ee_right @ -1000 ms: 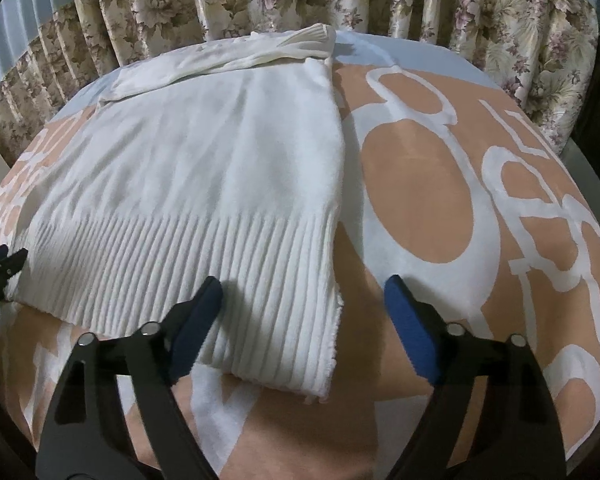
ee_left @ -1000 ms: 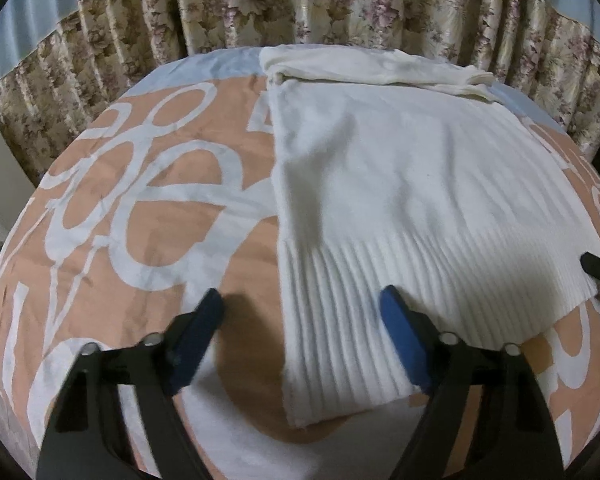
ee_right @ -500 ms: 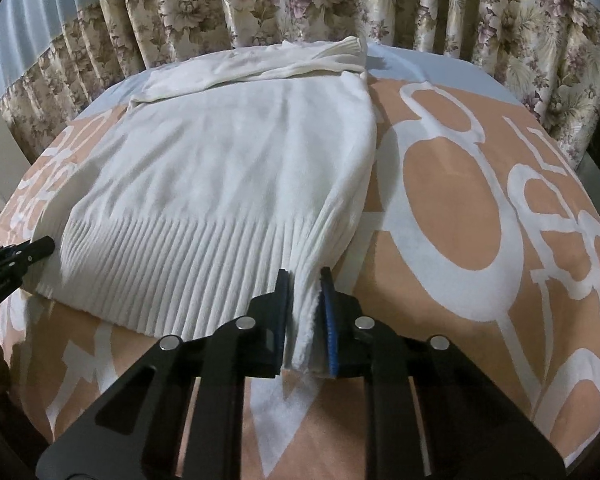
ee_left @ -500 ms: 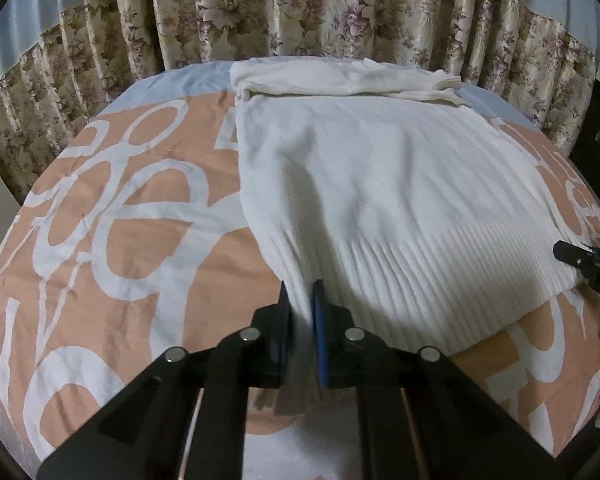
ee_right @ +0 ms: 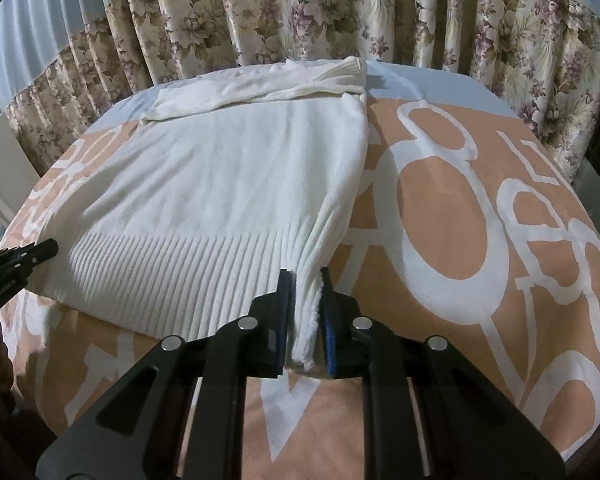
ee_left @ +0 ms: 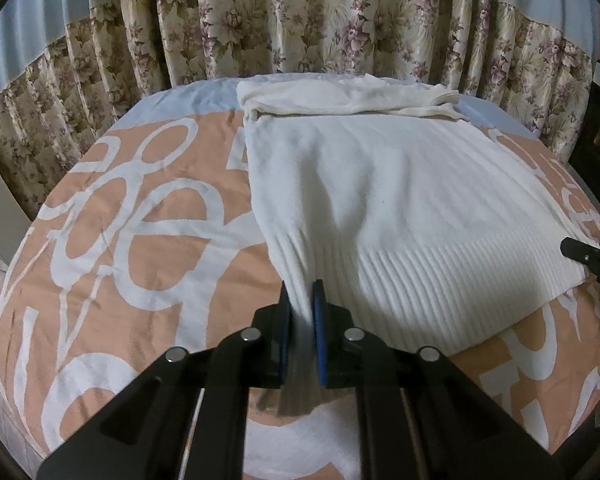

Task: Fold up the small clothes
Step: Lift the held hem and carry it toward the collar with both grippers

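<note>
Floral curtains hang behind the bed, whose orange cover with white looping letters fills both my views. On it lies the white knitted sweater, spread flat with its sleeves folded across the far end. My left gripper is pressed together on the sweater's ribbed hem at its left corner, the fabric pinched between the blue pads and pulled up into a ridge. My right gripper pinches the hem's right corner the same way. Each gripper's black tip shows at the edge of the other's view.
</note>
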